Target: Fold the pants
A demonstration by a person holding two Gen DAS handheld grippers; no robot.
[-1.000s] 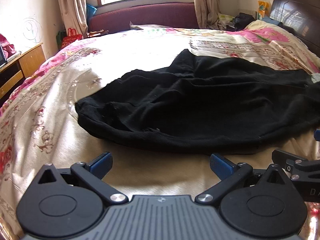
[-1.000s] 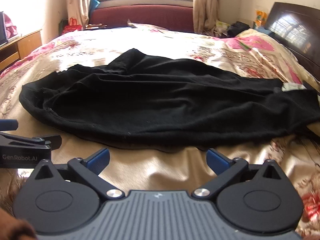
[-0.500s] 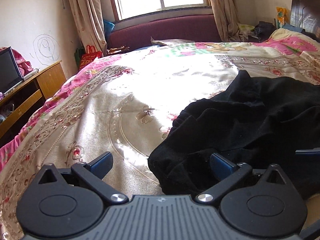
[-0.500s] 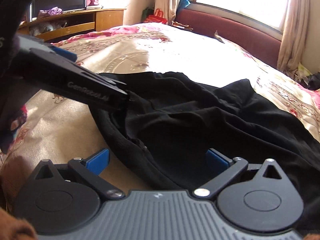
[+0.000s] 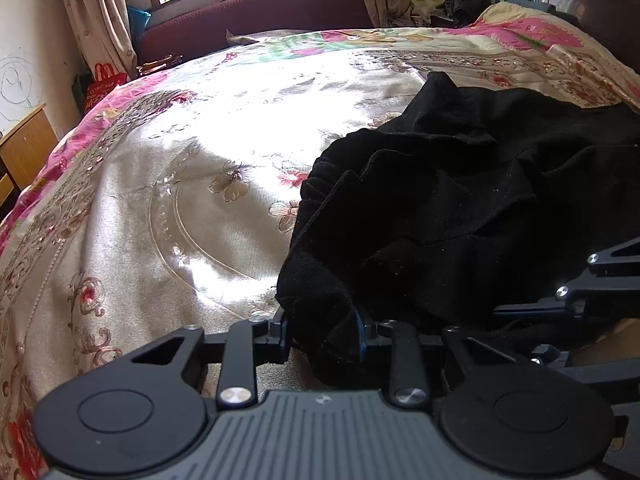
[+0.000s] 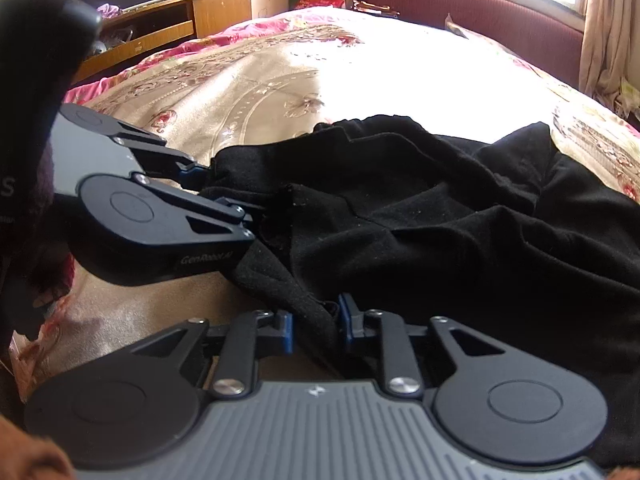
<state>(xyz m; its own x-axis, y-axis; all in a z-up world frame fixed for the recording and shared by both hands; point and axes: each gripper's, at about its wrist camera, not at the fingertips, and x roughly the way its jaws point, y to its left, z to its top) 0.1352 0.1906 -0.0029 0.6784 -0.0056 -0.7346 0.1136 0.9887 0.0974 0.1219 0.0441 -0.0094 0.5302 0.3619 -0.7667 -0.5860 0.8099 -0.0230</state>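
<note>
Left gripper [image 5: 322, 334] and right gripper [image 6: 314, 326], open a second ago, now both pinch the pants' [image 5: 480, 200] bunched end near the bed's [image 5: 160, 200] front edge; first fold can begin.

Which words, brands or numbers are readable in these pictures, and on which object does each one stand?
"GenRobot.AI": on the side of the left tongs, seen from the right wrist; the last letters are faint.
A large pale "S": at the left edge of that view, cut off.
Nothing legible on the right tongs, pants or bedspread.

"GenRobot.AI", its end blurred, stands on the left tongs [image 6: 208, 190] body.
</note>
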